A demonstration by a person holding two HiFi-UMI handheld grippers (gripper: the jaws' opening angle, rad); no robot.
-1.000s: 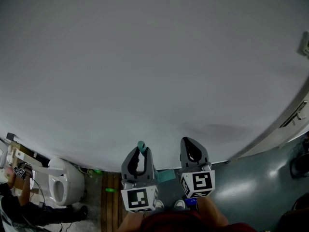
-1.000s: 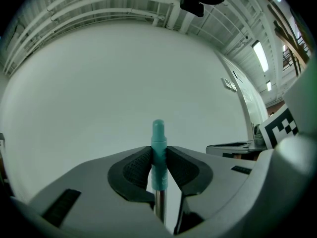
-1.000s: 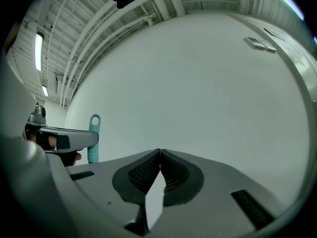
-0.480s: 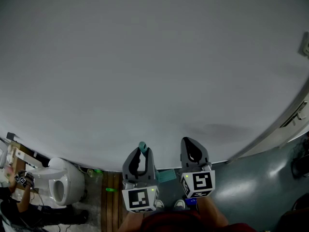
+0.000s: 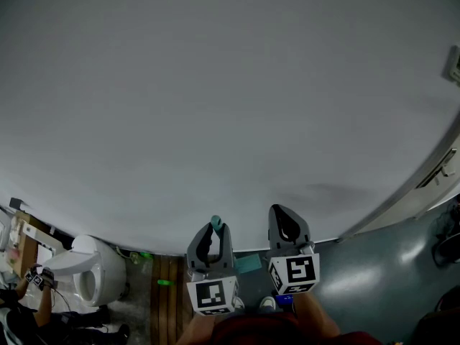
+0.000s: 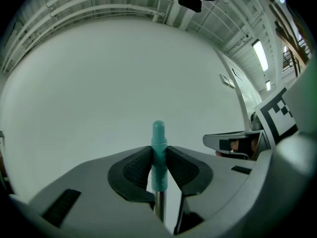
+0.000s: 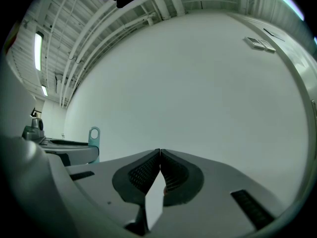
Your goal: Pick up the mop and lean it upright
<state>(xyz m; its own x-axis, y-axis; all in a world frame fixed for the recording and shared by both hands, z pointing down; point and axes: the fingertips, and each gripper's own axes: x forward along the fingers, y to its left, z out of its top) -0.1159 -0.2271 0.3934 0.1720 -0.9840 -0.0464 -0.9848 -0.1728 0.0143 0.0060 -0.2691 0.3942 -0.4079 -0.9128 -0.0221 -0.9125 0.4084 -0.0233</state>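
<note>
The mop shows only as its teal handle end (image 6: pixel 158 150) on a metal shaft (image 6: pixel 159 207), standing upright close to the white wall (image 5: pixel 230 85). My left gripper (image 6: pixel 158 162) is shut on that teal end, with the tip poking above the pads. In the head view the teal tip (image 5: pixel 215 223) rises out of the left gripper (image 5: pixel 212 232) at the bottom centre. My right gripper (image 5: pixel 282 214) is beside it on the right. In the right gripper view, the right gripper (image 7: pixel 159 155) is shut on nothing, and the handle's hanging loop (image 7: pixel 94 137) shows at the left. The mop head is hidden.
A white toilet (image 5: pixel 90 273) stands at the lower left beside a wooden slat mat (image 5: pixel 167 293). A person (image 5: pixel 29 300) crouches at the far lower left. A teal item (image 5: pixel 249 262) lies on the floor between the grippers. A door frame (image 5: pixel 431 182) and grey floor (image 5: pixel 388 264) are at the right.
The left gripper with the mop handle has shifted slightly to the right, nearer the right gripper. The person at the lower left has moved. The right gripper has stayed put.
</note>
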